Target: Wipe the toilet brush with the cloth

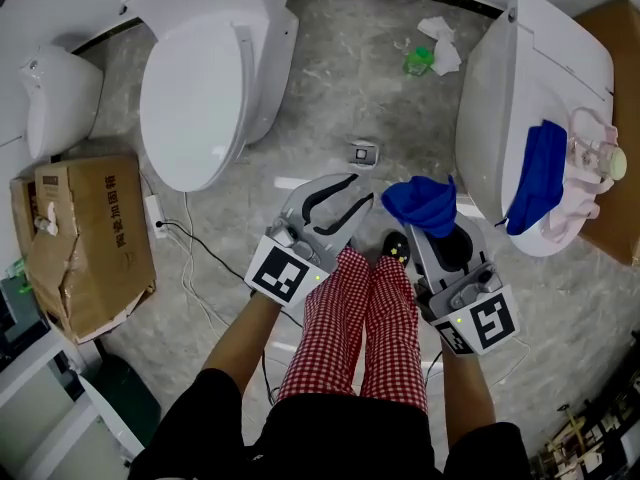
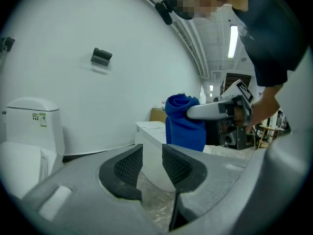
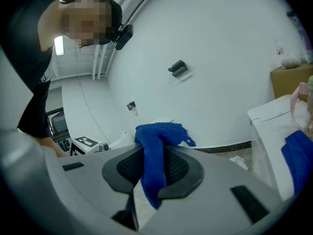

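Note:
A blue cloth [image 1: 420, 200] hangs bunched from my right gripper [image 1: 432, 224], which is shut on it above the person's knees. In the right gripper view the cloth [image 3: 152, 160] runs down between the two pads. My left gripper [image 1: 362, 188] stands open beside it at the left, a small gap apart, with nothing between its pads [image 2: 128, 166]. From the left gripper view, the cloth [image 2: 183, 124] and the right gripper [image 2: 217, 110] show just ahead. A pale pink object [image 1: 592, 156], possibly the toilet brush, lies on the closed white toilet [image 1: 500, 88] at the right.
A second blue cloth [image 1: 538, 176] drapes over the right toilet's lid. Another white toilet [image 1: 200, 78] stands at the left, a cardboard box [image 1: 85, 238] beside it with a cable [image 1: 190, 248] on the floor. A green item [image 1: 419, 61] and tissue [image 1: 440, 38] lie farther off.

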`<act>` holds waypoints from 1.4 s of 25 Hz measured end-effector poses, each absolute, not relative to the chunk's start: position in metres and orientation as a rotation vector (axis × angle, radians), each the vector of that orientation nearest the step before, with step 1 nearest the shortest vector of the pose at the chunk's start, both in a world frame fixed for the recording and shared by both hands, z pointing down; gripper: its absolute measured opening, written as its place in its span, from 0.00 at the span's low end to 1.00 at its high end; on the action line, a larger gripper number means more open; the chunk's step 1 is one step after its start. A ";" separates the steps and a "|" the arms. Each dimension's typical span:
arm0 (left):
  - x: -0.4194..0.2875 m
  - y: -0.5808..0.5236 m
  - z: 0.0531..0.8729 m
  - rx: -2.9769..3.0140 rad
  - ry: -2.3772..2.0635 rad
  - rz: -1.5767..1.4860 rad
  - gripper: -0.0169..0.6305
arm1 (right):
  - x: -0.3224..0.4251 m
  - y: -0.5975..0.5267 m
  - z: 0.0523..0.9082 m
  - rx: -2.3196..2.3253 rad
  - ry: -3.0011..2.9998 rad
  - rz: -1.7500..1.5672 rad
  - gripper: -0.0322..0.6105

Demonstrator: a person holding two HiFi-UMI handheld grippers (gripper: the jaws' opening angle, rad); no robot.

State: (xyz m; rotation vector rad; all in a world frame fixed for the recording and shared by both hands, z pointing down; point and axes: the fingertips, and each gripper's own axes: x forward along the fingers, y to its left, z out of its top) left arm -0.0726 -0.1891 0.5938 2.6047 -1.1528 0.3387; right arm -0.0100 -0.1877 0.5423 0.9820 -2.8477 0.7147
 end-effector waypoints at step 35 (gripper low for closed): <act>-0.078 -0.216 0.705 2.502 -1.023 0.644 0.24 | 0.008 -0.222 0.585 1.059 -2.793 0.876 0.17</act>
